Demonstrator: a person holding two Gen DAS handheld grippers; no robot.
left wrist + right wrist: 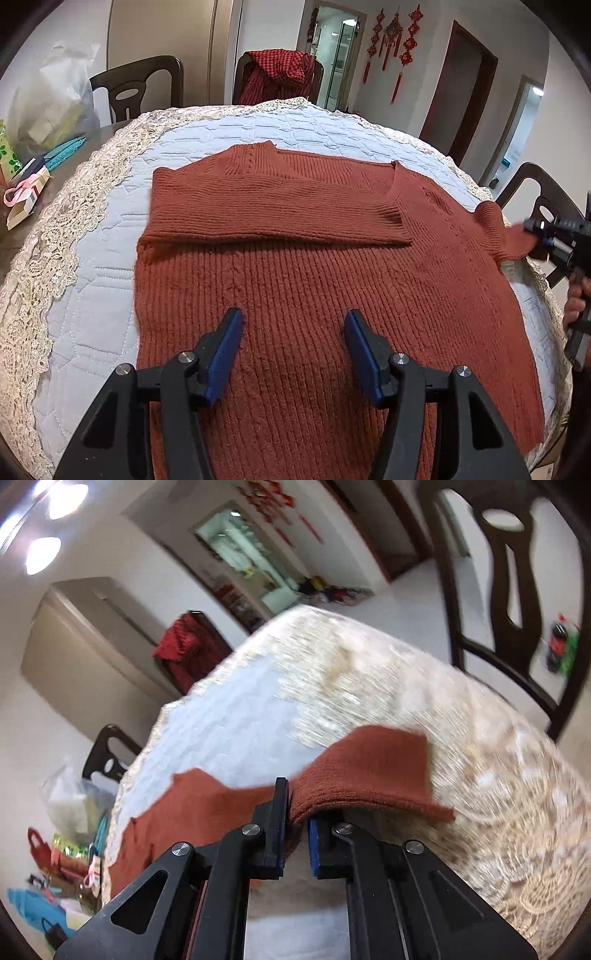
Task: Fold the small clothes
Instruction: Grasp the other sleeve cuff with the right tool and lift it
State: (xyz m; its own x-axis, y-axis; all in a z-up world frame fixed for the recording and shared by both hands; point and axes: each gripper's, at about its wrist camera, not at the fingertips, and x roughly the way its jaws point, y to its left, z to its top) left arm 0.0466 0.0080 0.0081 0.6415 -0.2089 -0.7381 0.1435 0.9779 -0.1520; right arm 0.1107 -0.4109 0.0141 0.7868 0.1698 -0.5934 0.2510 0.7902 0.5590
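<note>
A rust-red knitted sweater (314, 280) lies flat on a quilted light-blue cloth (96, 295) on the table. Its left sleeve (273, 206) is folded across the chest. My left gripper (293, 321) hovers open and empty over the sweater's lower body. My right gripper (297, 812) is shut on the cuff of the right sleeve (369, 771) and holds it lifted at the table's right edge. It also shows in the left wrist view (535, 229), at the far right.
A lace border (48, 236) rims the cloth. Dark wooden chairs stand around the table, one (277, 74) draped with red checked fabric, another (509, 590) close on the right. Bags, boxes and ribbon (26, 177) clutter the table's left end.
</note>
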